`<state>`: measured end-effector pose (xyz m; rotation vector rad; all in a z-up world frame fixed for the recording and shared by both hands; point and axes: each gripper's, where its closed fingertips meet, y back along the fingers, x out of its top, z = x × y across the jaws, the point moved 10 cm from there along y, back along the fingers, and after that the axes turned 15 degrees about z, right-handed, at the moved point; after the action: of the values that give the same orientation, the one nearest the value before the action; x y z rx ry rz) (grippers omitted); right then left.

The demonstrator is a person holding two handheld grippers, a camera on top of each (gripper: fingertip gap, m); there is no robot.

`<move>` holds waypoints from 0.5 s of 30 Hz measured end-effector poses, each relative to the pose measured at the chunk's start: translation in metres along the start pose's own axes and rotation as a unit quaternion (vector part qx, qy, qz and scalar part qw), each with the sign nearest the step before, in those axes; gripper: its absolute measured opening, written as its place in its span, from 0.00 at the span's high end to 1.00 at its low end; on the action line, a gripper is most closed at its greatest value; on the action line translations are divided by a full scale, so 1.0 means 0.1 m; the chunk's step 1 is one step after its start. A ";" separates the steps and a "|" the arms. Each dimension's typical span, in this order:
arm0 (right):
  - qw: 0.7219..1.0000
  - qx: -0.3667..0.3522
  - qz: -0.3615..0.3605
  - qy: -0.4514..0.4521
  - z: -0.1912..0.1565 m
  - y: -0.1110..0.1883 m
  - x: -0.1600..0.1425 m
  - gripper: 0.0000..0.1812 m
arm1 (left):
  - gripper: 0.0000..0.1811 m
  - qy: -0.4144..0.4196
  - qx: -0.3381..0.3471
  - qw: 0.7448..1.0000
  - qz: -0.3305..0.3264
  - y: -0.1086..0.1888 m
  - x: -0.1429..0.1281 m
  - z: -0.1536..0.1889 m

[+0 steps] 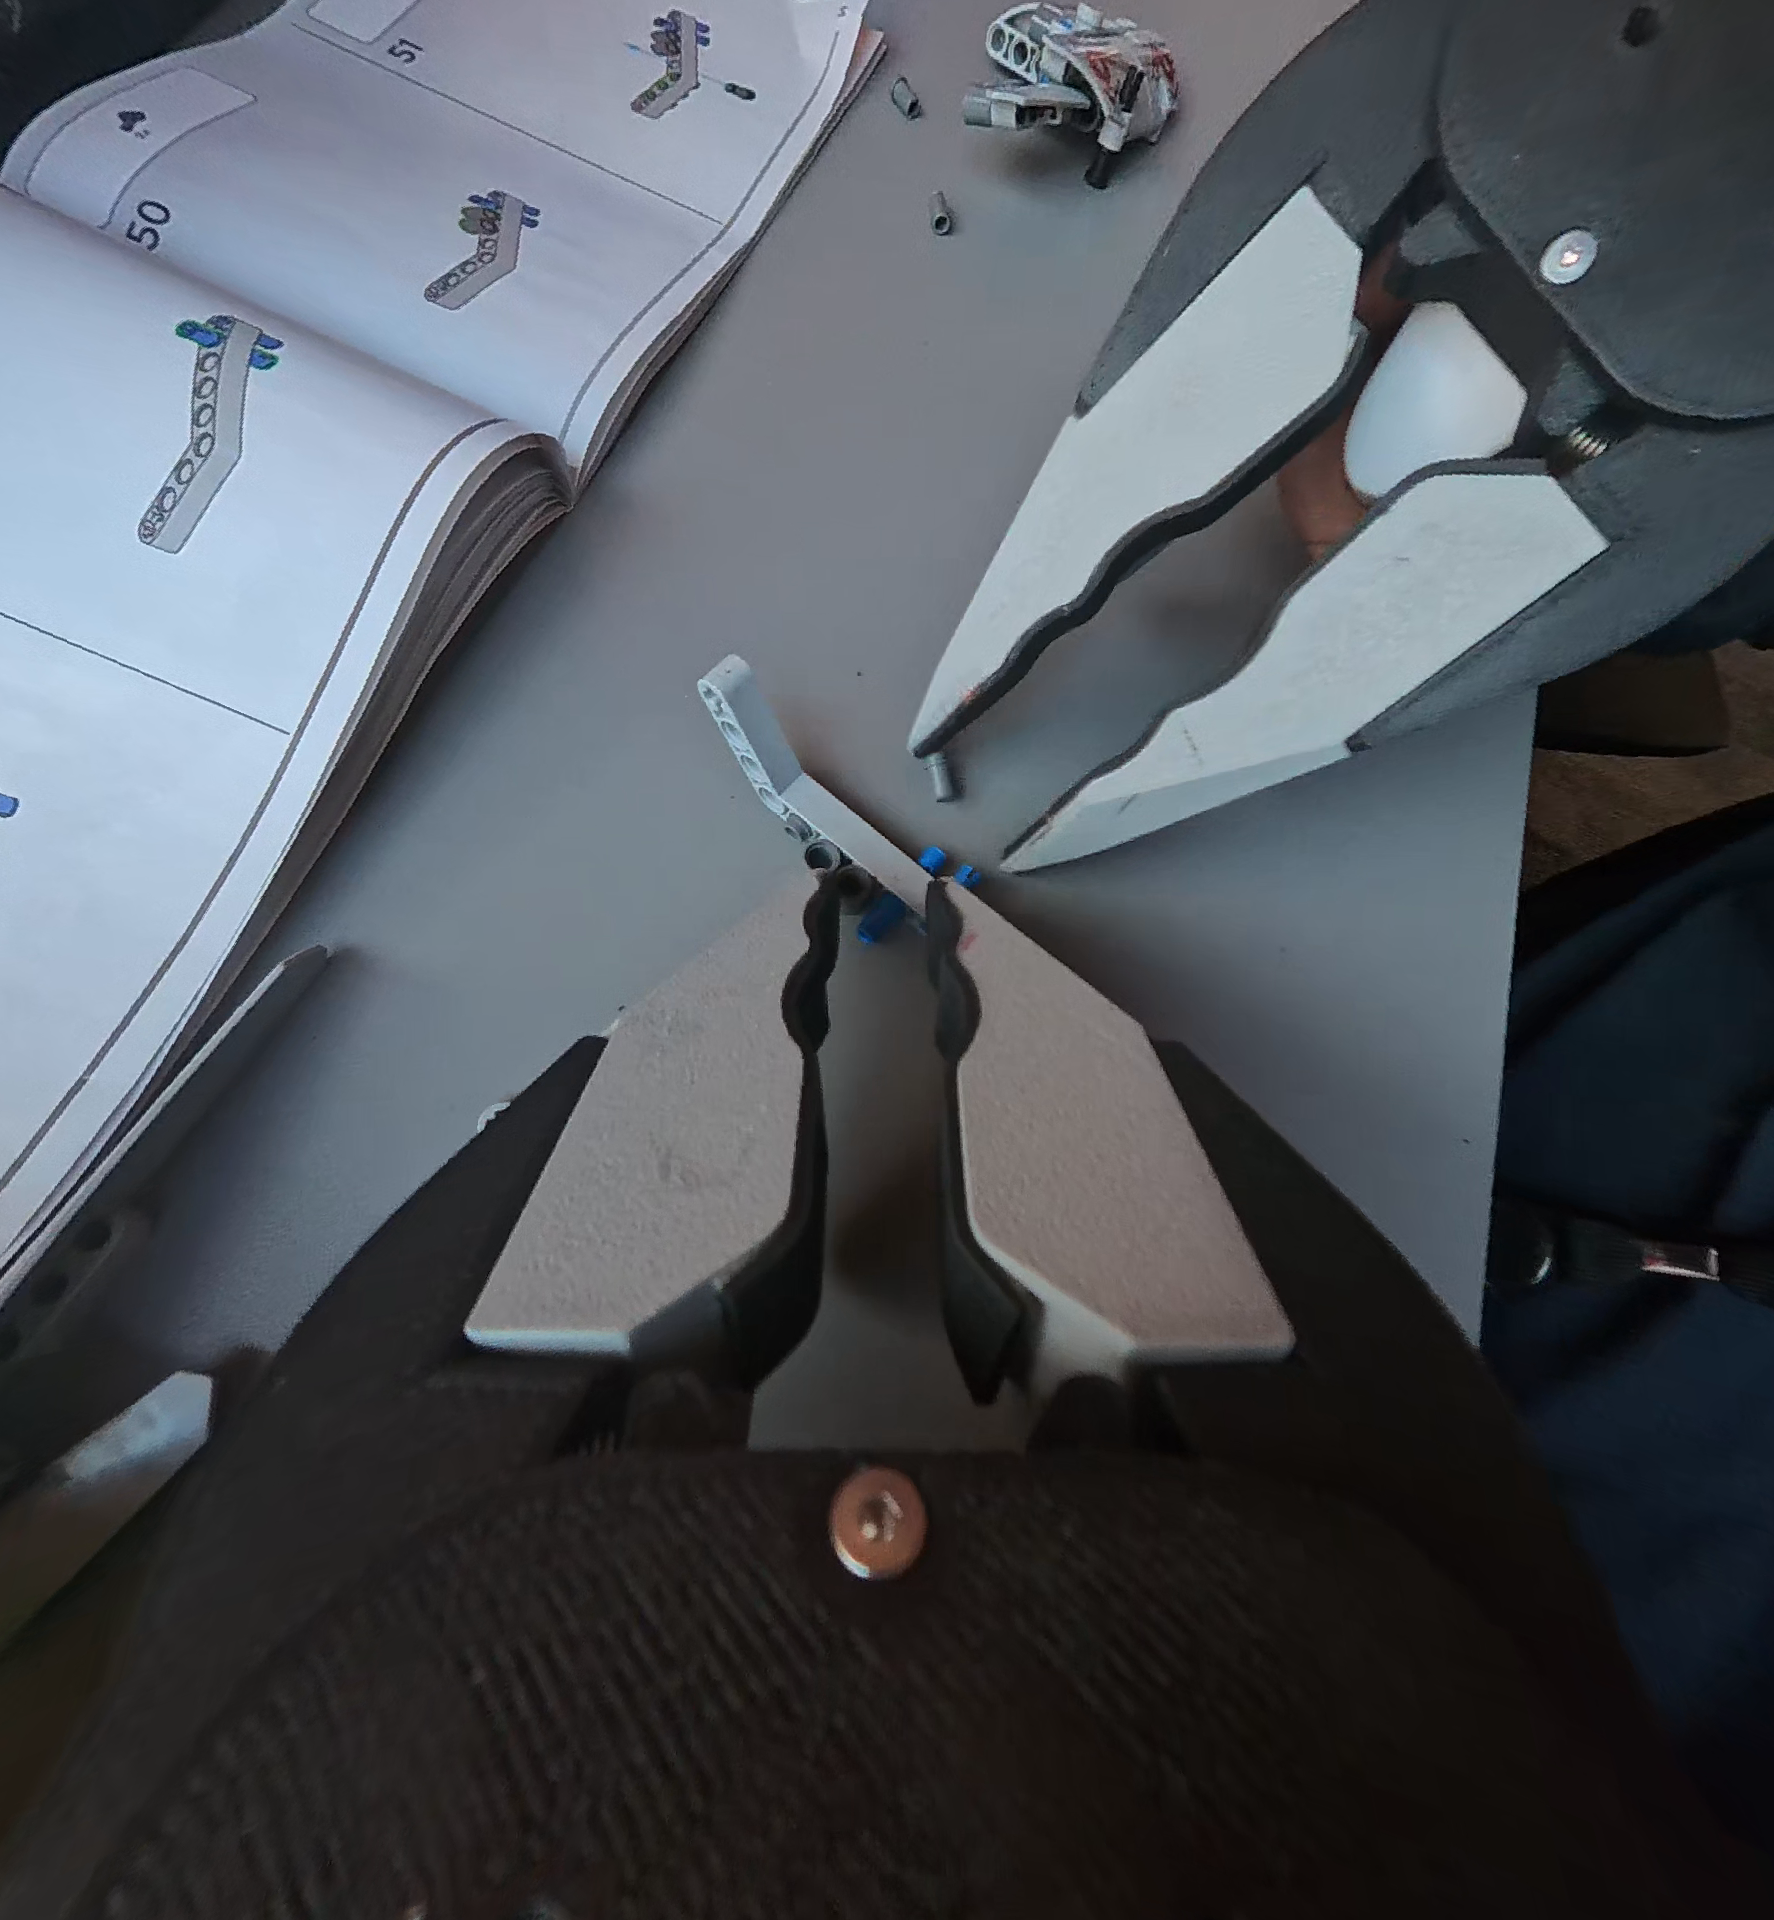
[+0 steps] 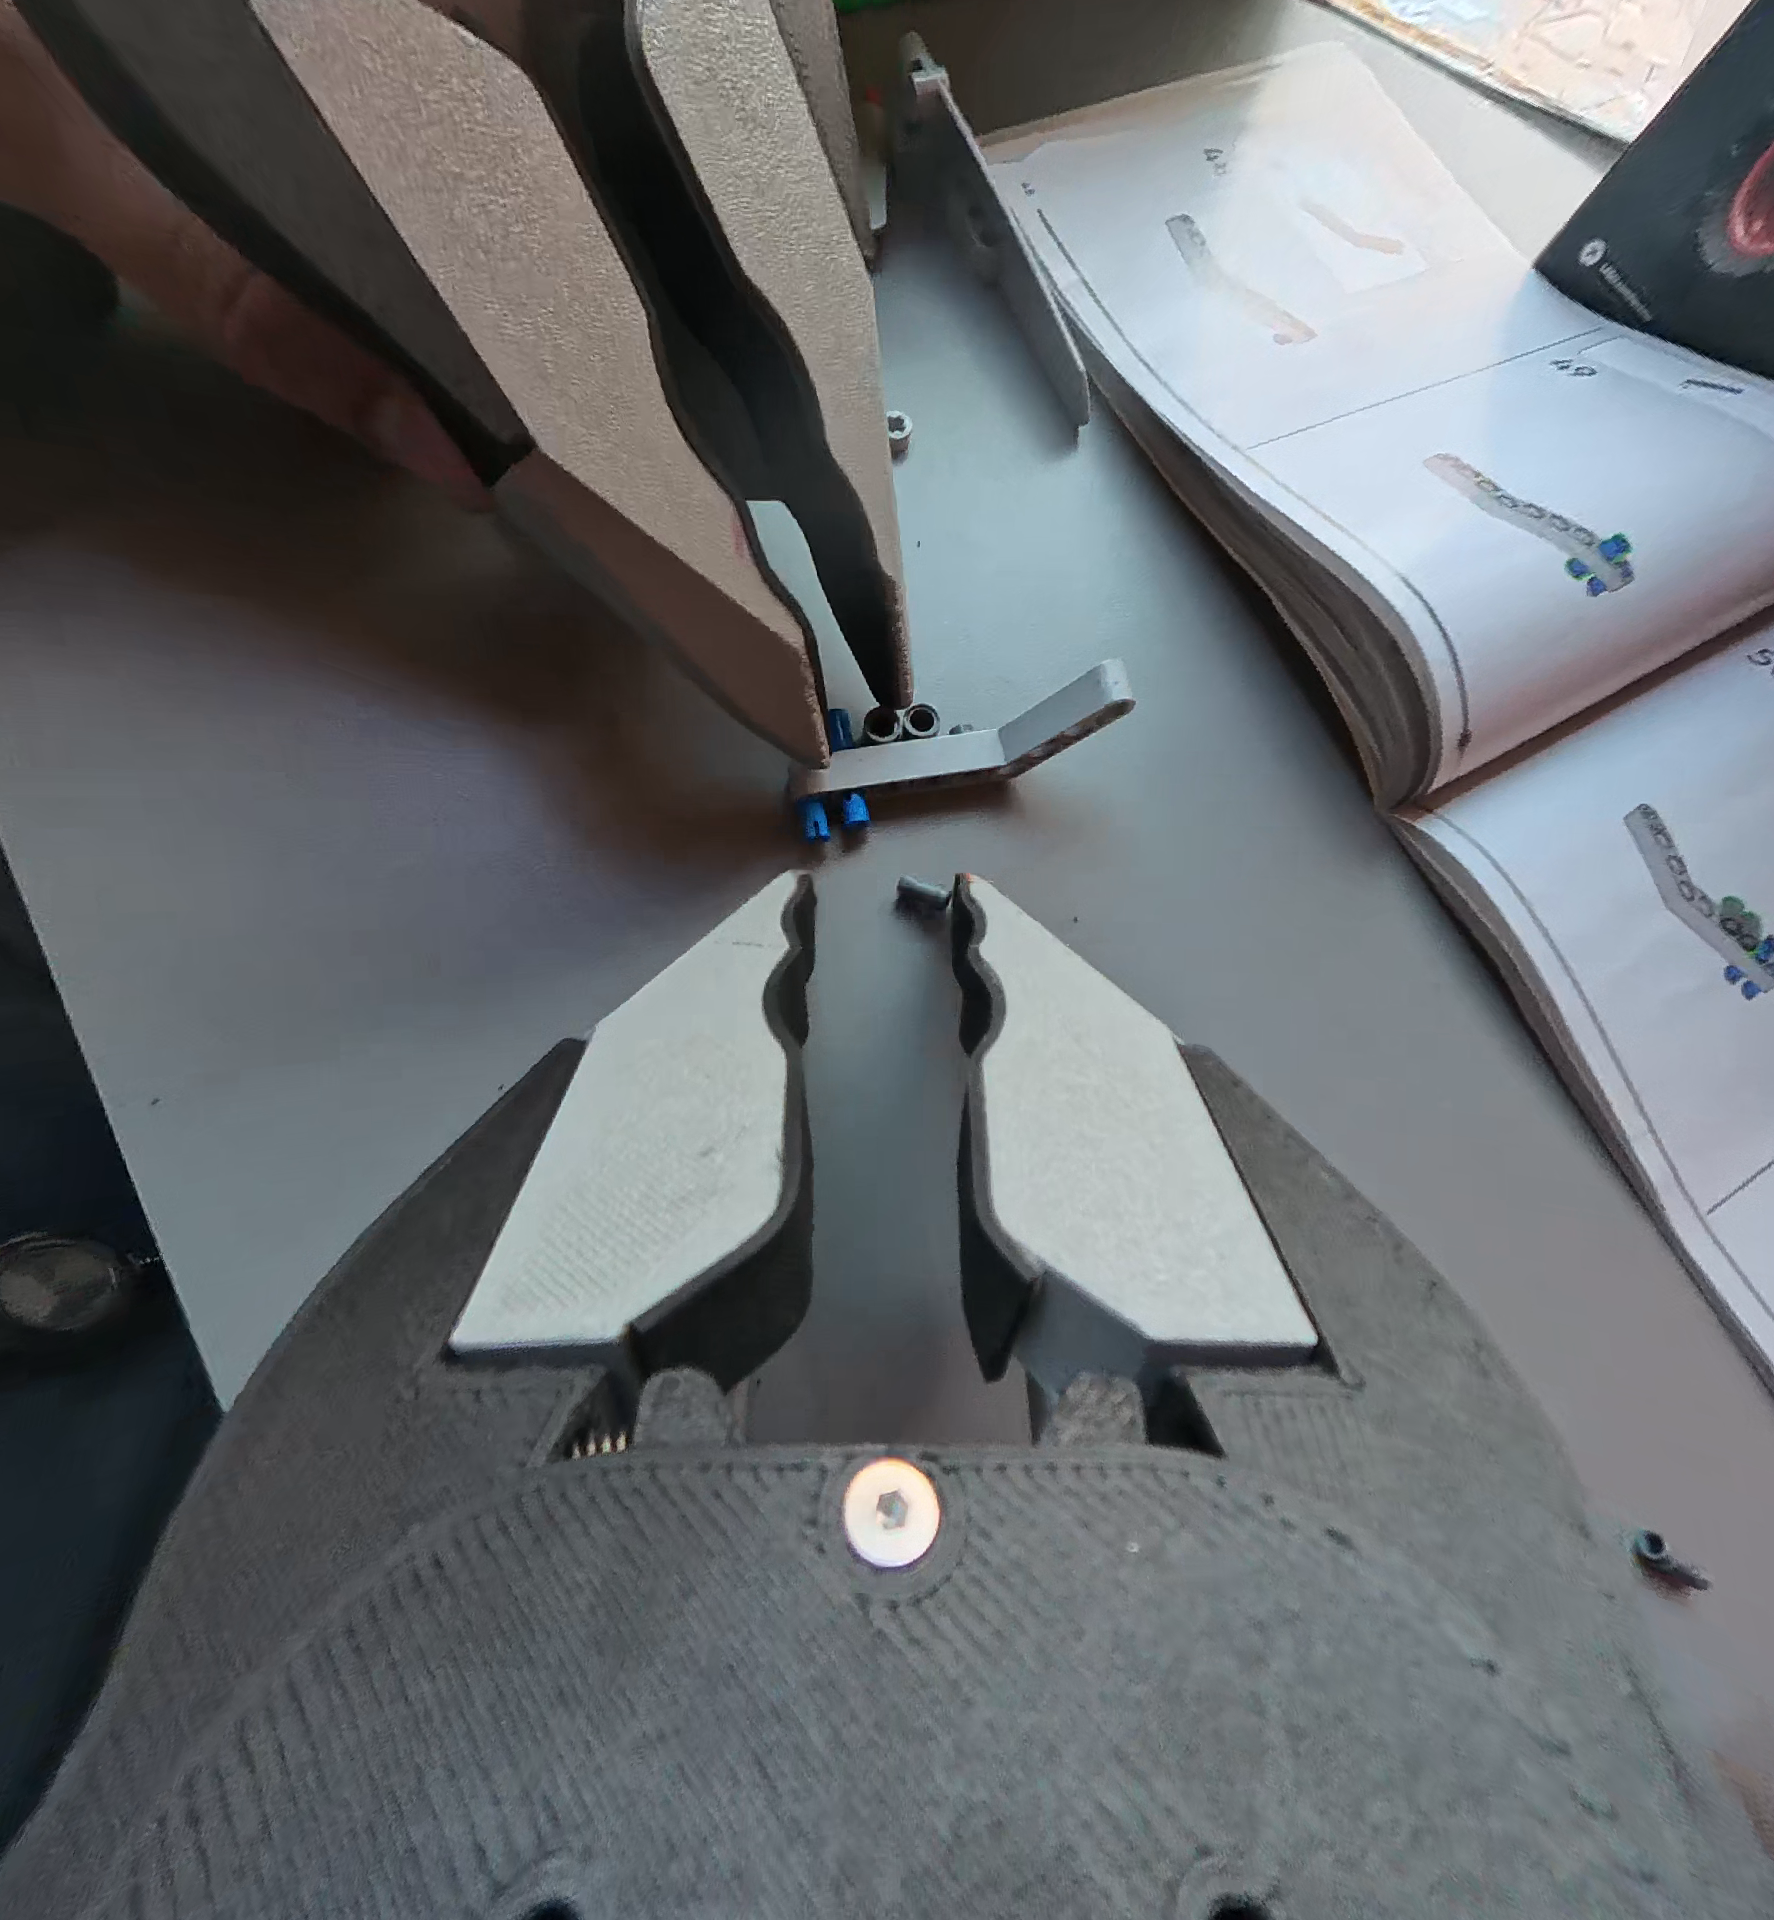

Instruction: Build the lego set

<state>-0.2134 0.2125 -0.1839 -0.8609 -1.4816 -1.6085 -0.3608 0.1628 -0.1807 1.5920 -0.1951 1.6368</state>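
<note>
A bent grey lift-arm beam with round holes lies flat on the grey tabletop, blue pins and two dark grey bushes plugged into its near-left end, which the left hand-held gripper straddles with its fingers only slightly apart, though whether they pinch it I cannot tell. The right hand-held gripper hangs just near of the beam, its fingers apart and holding nothing, a loose dark grey pin lying against its right fingertip. An open instruction booklet with curling pages lies to the right, and in the left wrist view a small grey sub-assembly and two stray pins sit far off.
</note>
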 end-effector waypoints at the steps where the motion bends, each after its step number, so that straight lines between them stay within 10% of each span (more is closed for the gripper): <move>1: 1.000 0.003 0.000 -0.004 0.00 0.01 0.00 0.86 | 0.93 0.003 -0.001 1.000 0.000 0.00 0.00 0.00; 15: 0.995 0.063 0.008 0.073 0.23 0.34 -0.08 0.87 | 0.91 0.013 0.029 0.999 0.042 0.13 0.00 0.02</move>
<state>-0.1802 0.2355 -0.1723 -0.6681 -1.4532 -1.5148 -0.3671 0.1530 -0.1753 1.6239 -0.2060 1.7413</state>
